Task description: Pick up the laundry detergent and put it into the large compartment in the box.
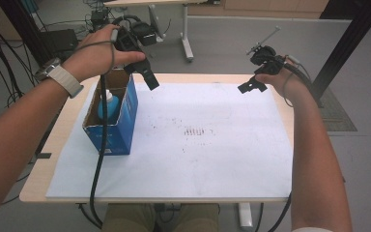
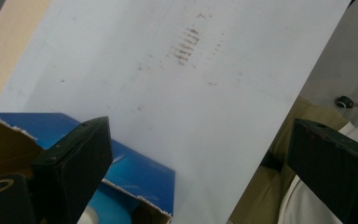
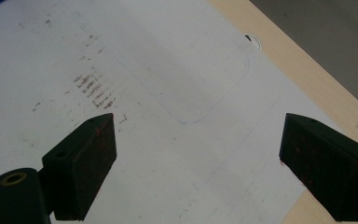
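A blue cardboard box (image 1: pixel 125 126) stands open at the left of the table, with a blue bottle with a white cap (image 1: pixel 108 103) upright inside it. My left gripper (image 1: pixel 149 77) hangs in the air just above the box's far right corner. Its jaws are spread wide with nothing between them, and in the left gripper view (image 2: pixel 200 158) the box's torn rim (image 2: pixel 142 175) lies below the left jaw. My right gripper (image 1: pixel 251 86) hovers over the far right part of the white sheet, open and empty (image 3: pixel 198 149).
A white sheet (image 1: pixel 193 164) with brown smudges (image 1: pixel 193 131) at its middle covers most of the wooden table (image 1: pixel 34 186). A black cable (image 1: pixel 99 159) trails from the left gripper across the box. A black post (image 1: pixel 348 43) stands at the far right.
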A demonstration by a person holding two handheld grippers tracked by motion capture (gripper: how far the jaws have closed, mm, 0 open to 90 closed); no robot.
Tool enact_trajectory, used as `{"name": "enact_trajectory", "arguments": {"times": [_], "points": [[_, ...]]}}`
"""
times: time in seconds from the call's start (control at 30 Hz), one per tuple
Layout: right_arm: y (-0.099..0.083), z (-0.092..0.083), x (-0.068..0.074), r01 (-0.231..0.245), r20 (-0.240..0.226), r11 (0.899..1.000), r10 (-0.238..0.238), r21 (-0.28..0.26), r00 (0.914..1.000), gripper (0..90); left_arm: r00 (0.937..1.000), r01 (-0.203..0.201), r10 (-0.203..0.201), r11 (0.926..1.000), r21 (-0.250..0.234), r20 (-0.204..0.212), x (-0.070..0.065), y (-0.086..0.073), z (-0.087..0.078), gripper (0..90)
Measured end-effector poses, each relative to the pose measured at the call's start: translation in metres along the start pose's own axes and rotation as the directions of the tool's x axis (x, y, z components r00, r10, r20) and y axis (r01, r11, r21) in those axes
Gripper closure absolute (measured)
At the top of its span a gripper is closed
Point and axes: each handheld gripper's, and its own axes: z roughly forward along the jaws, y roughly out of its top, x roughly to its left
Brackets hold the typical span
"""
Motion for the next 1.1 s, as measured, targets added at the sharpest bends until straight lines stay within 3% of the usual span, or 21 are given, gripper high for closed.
{"name": "enact_trajectory", "arguments": {"times": [0.3,0.47,0.77,1.1], "points": [[-0.007,0.002,0.000,-0.022,-0.002,1.000,0.022,0.001,0.9998,10.6,0.9935,-0.109,0.109,0.9939,-0.015,0.033,-0.012,0.008,0.022,7.4],[-0.010,0.003,0.000,-0.036,-0.002,0.999,0.036,0.005,0.9993,10.5,0.9852,-0.169,0.168,0.9854,0.025,0.035,-0.023,0.018,0.041,7.4],[-0.013,0.004,0.001,-0.037,-0.001,0.999,0.037,0.001,0.9993,10.3,0.9794,-0.197,0.196,0.9802,0.018,0.048,-0.028,0.021,0.055,7.4],[-0.013,0.003,0.002,-0.038,-0.002,0.999,0.038,-0.004,0.9993,10.2,0.9723,-0.232,0.231,0.9720,0.036,0.036,-0.035,0.023,0.070,7.5]]}}
